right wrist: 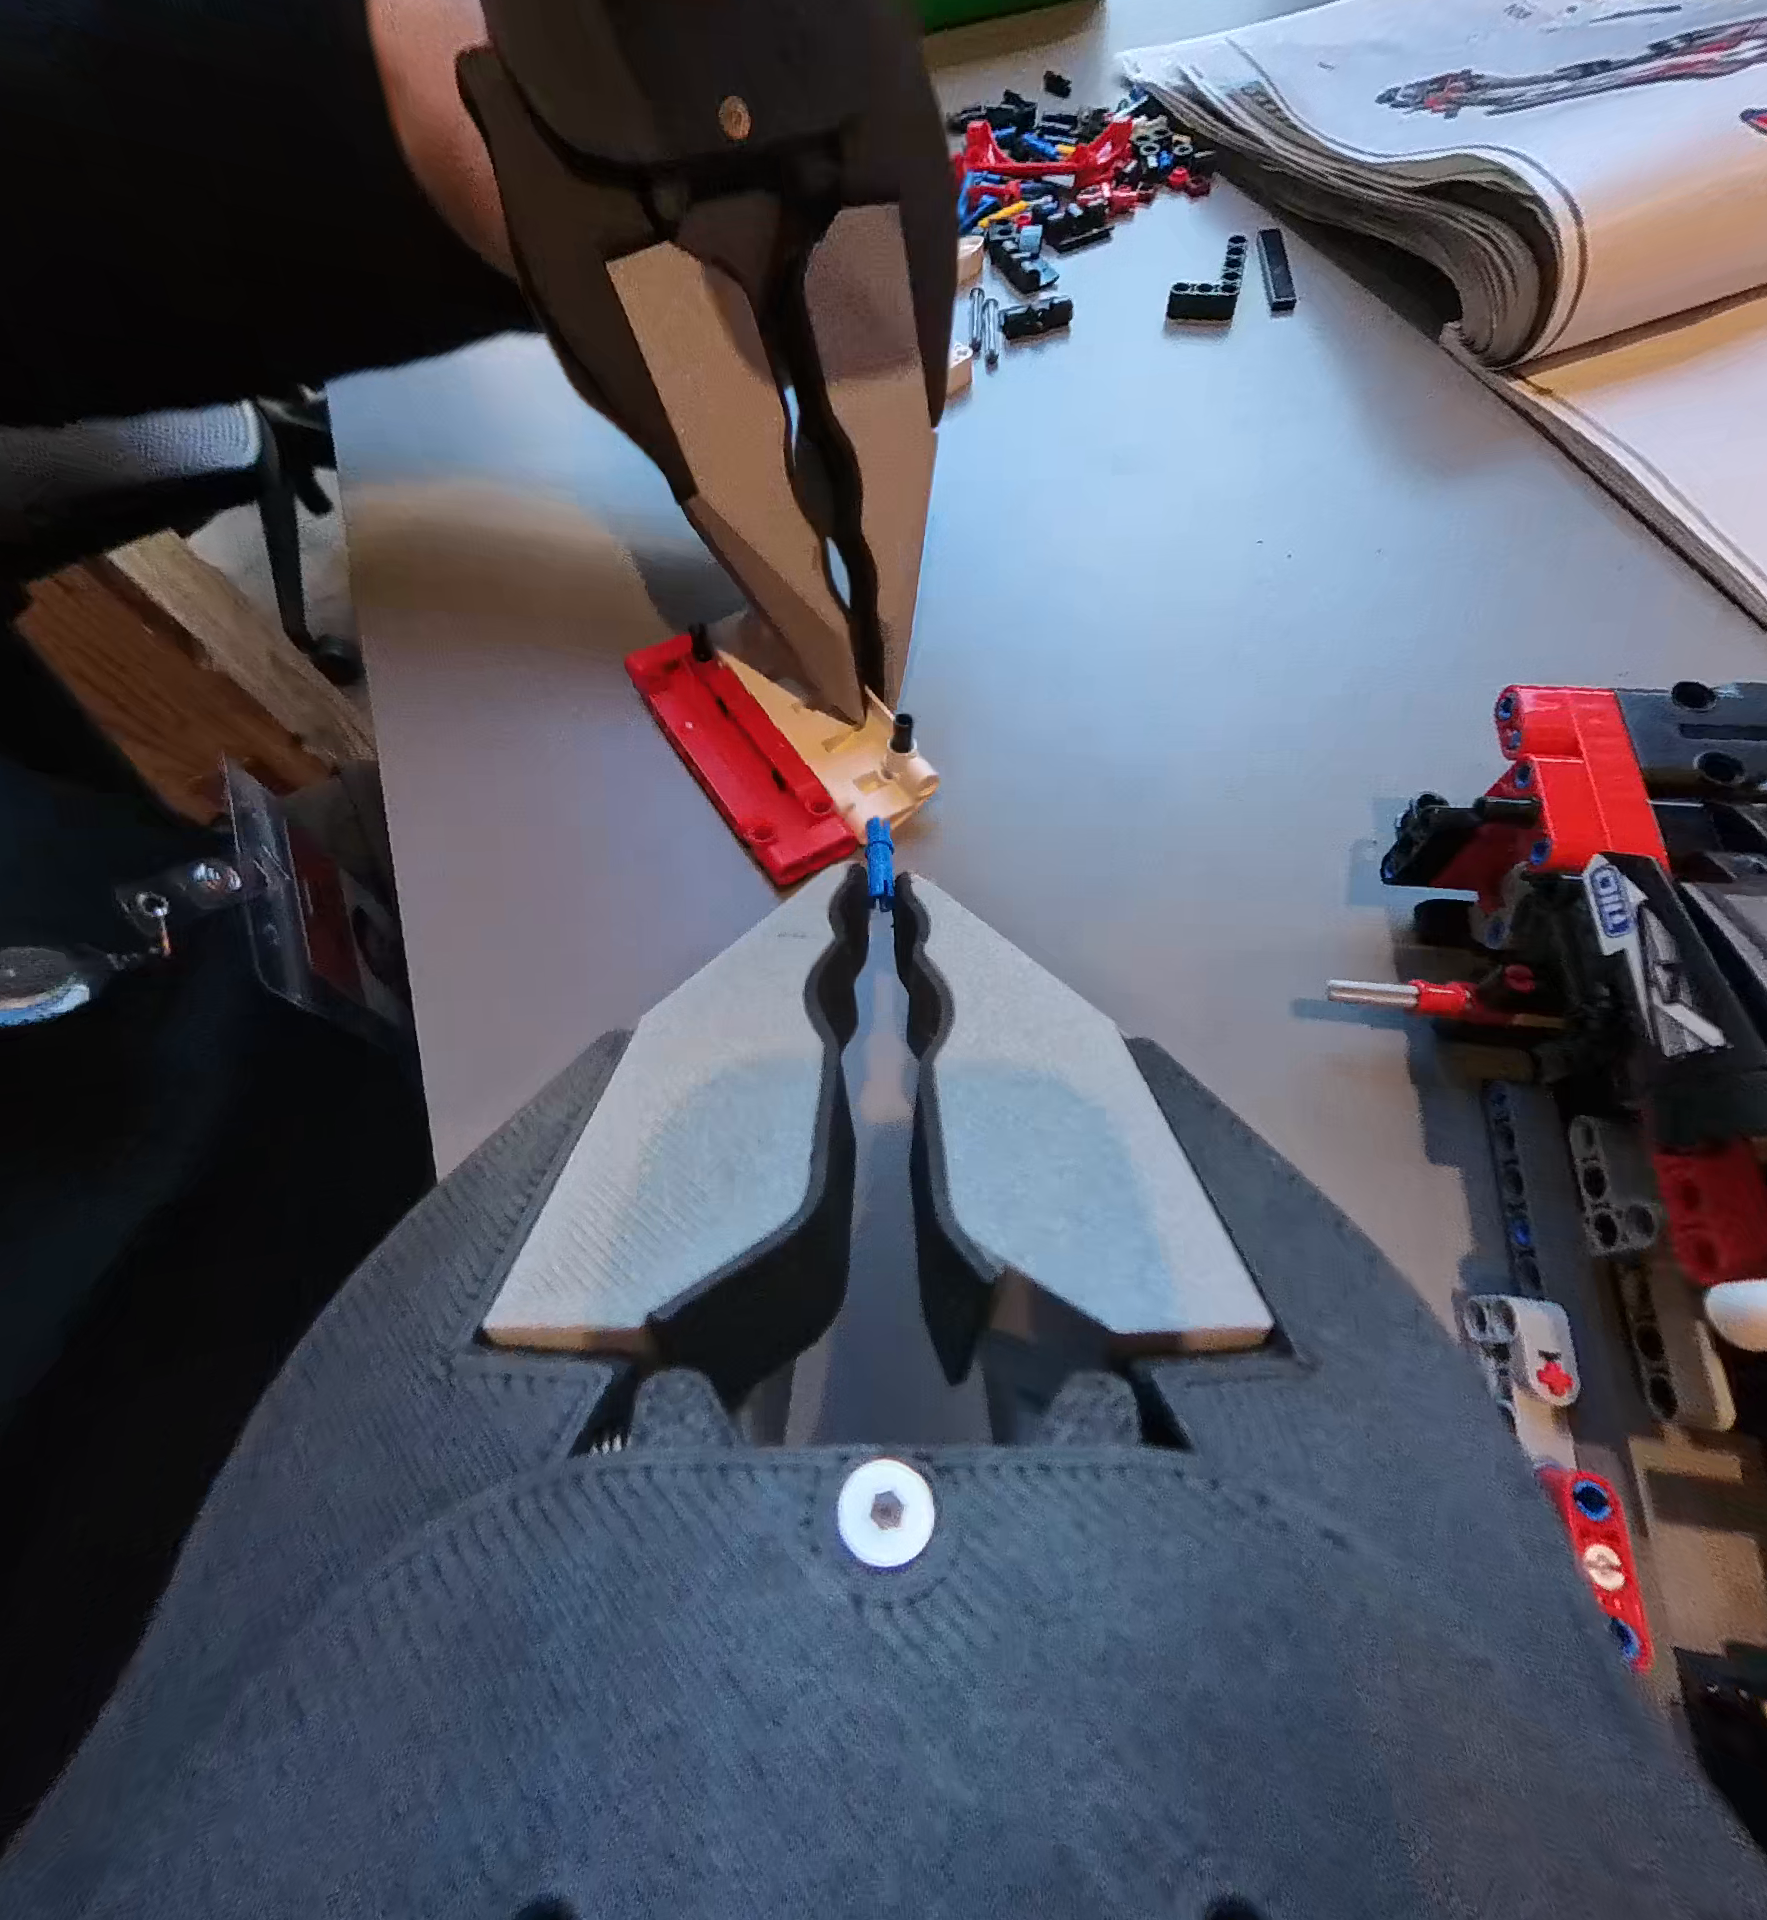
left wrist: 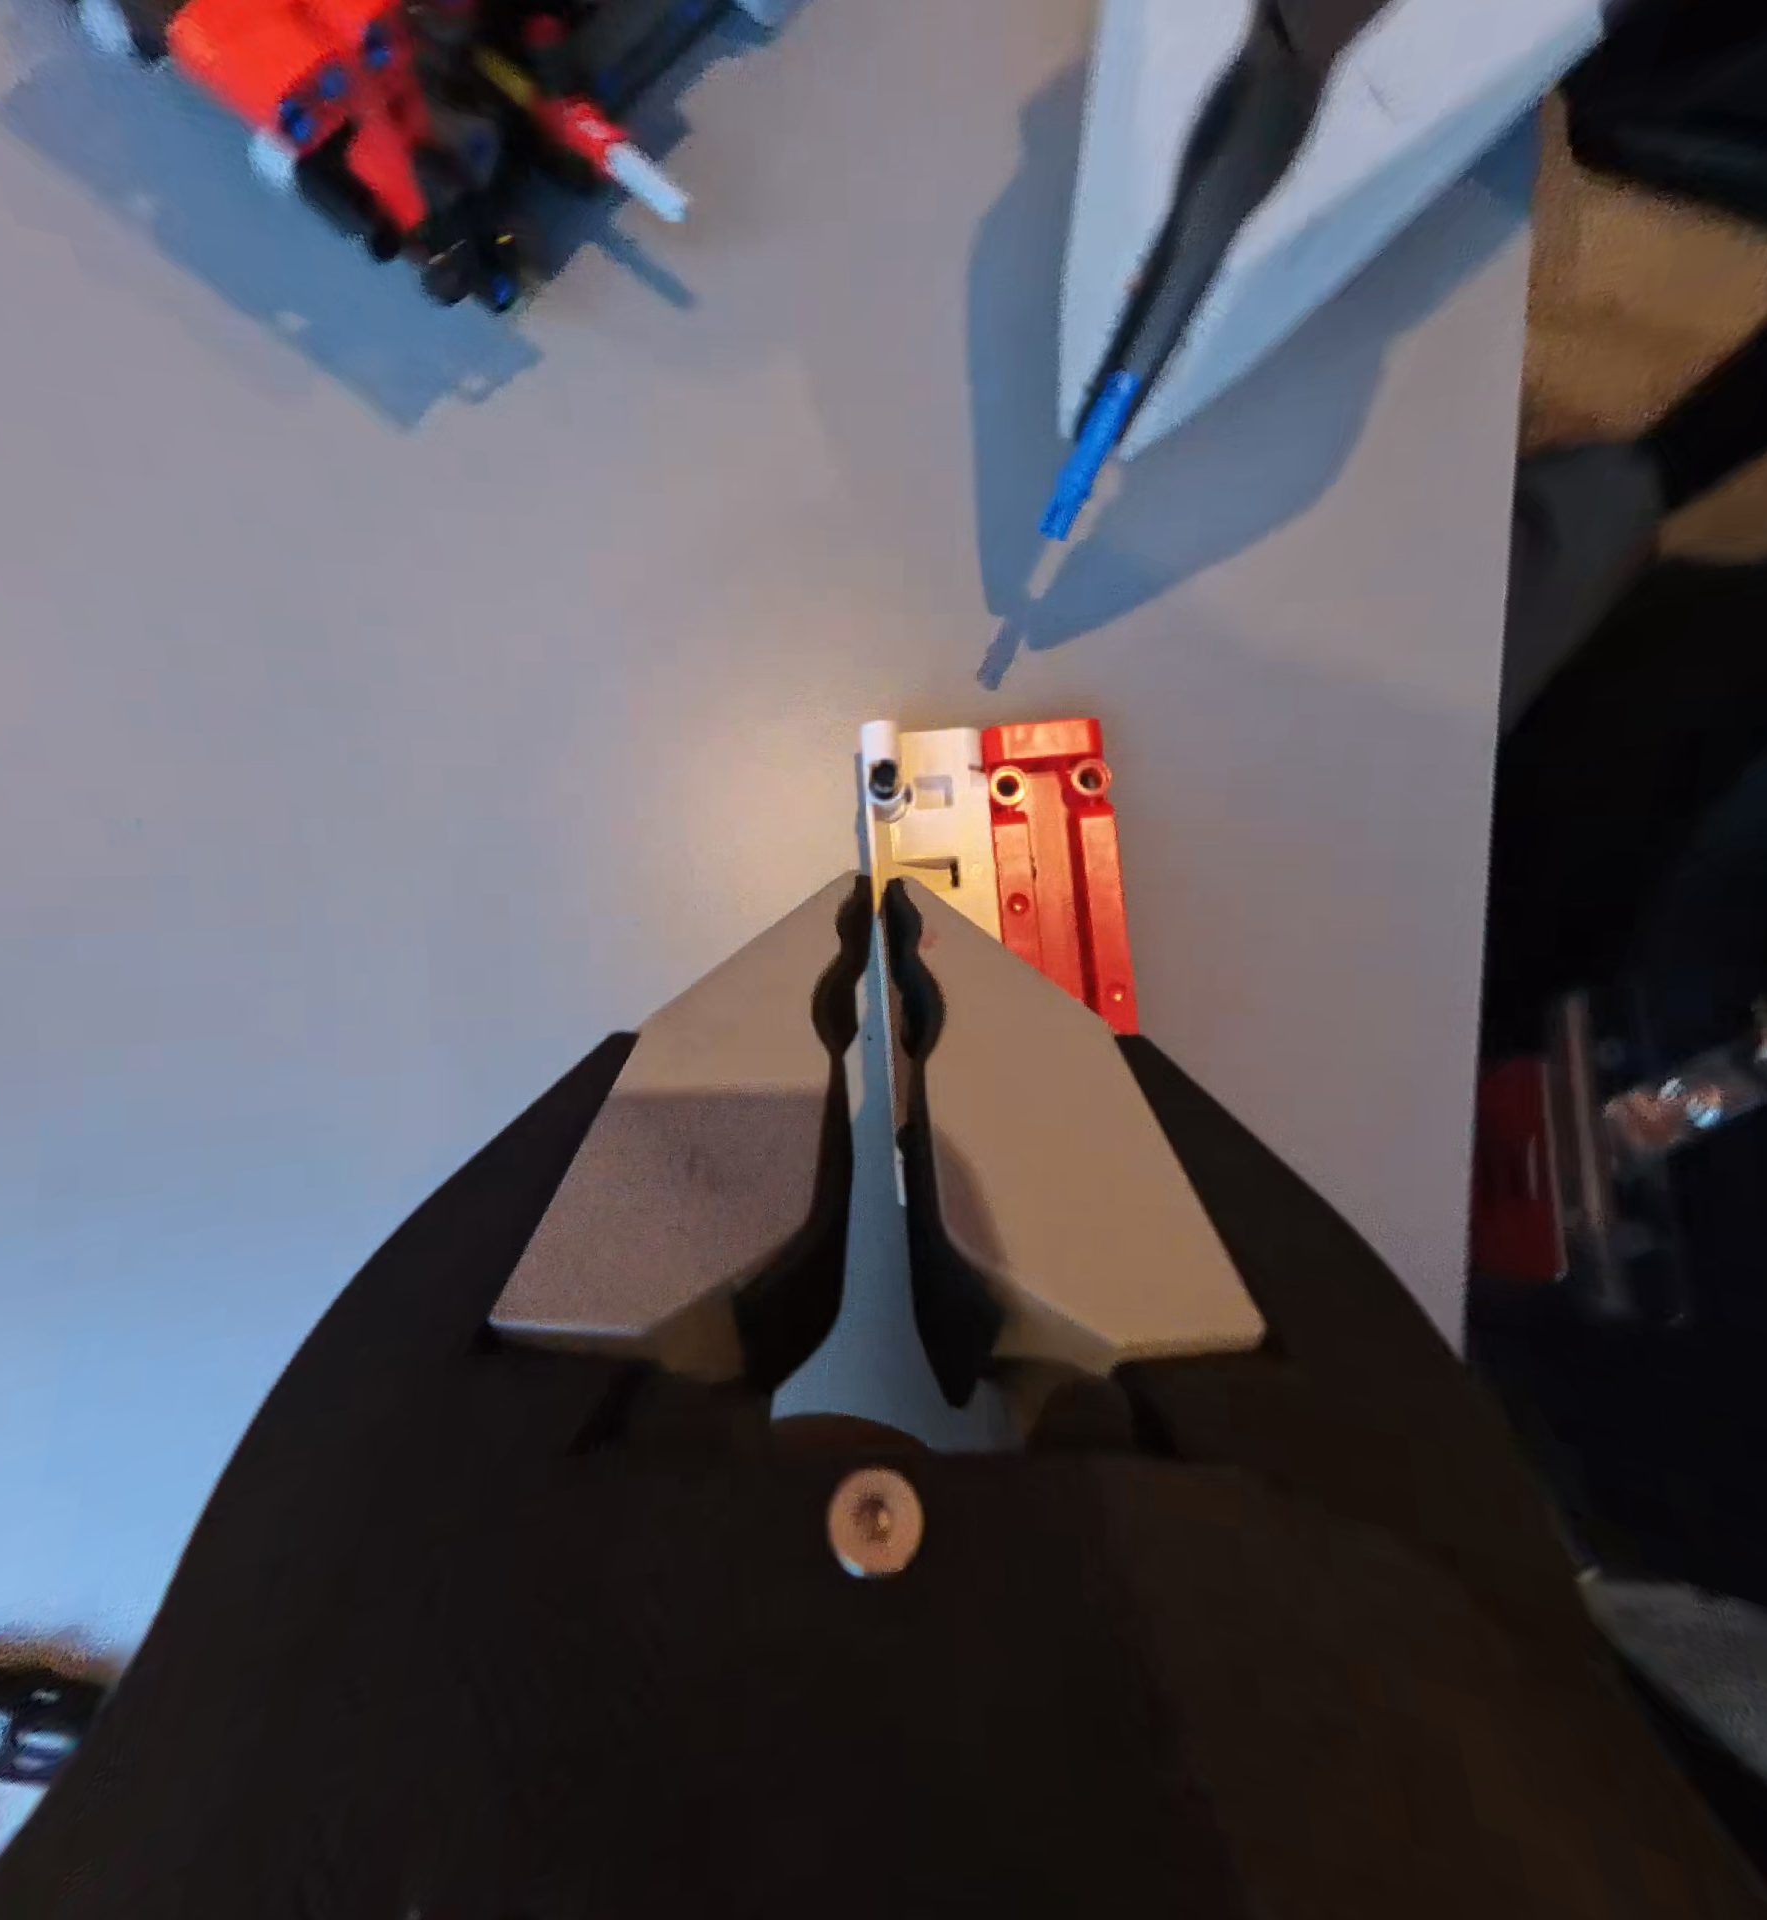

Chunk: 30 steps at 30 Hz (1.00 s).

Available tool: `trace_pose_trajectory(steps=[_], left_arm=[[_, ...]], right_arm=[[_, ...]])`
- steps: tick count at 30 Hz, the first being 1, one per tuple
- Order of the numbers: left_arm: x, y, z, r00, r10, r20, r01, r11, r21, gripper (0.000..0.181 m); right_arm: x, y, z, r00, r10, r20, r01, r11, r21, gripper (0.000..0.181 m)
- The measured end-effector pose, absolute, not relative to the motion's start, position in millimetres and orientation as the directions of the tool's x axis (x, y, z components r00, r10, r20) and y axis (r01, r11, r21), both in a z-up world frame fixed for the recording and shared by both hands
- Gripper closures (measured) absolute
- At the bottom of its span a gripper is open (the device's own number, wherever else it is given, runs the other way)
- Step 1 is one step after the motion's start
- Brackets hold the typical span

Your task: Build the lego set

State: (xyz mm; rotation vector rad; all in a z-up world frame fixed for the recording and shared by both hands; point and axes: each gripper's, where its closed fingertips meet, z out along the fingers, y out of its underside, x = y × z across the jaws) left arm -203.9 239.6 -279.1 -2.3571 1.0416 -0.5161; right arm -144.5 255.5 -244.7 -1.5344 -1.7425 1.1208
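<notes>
Left claw [right wrist: 863,717]: points steeply down — clamped on white panel [left wrist: 936,821] lying on counter [left wrist: 443,727].
Right claw [right wrist: 884,888]: nearly level — pinching blue pin [right wrist: 878,847] just beside panel.

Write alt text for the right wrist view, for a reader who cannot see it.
The right hand-held gripper pinches a small blue pin just short of a red-and-white panel lying on a grey table, while the left hand-held gripper presses down on the panel's white part. A half-built model, loose parts and an open instruction booklet lie beyond.
</notes>
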Motion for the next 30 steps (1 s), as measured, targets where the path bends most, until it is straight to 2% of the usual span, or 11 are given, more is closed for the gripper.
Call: trace_pose_trajectory(steps=[4, 9, 12, 14, 16, 30], left_arm=[[-195, 228, -276, 0.465, -0.882, 0.072, -0.7, -0.417, -0.579, 0.181], [-183, 221, -265, 0.469, -0.87, 0.152, -0.644, -0.455, -0.614, 0.132], [-179, 212, -272, 0.476, -0.87, 0.126, -0.675, -0.454, -0.581, 0.118], [-179, 208, -283, 0.482, -0.874, 0.059, -0.725, -0.436, -0.533, 0.12], [-178, 211, -284, 0.493, -0.87, -0.011, -0.737, -0.411, -0.537, 0.131], [-141, 179, -283, 0.36, -0.933, 0.005, -0.724, -0.282, -0.63, 0.131]], right_arm=[[-144, 248, -253, -0.23, 0.972, -0.052, 0.529, 0.08, -0.845, 0.179], [-145, 240, -266, -0.259, 0.966, 0.024, 0.57, 0.172, -0.803, 0.179], [-147, 243, -266, -0.242, 0.97, 0.027, 0.57, 0.164, -0.805, 0.178], [-148, 243, -265, -0.239, 0.971, 0.012, 0.567, 0.149, -0.81, 0.178], [-148, 242, -265, -0.246, 0.969, 0.01, 0.567, 0.152, -0.809, 0.178], [-111, 206, -264, -0.167, 0.985, 0.053, 0.555, 0.138, -0.82, 0.179]])
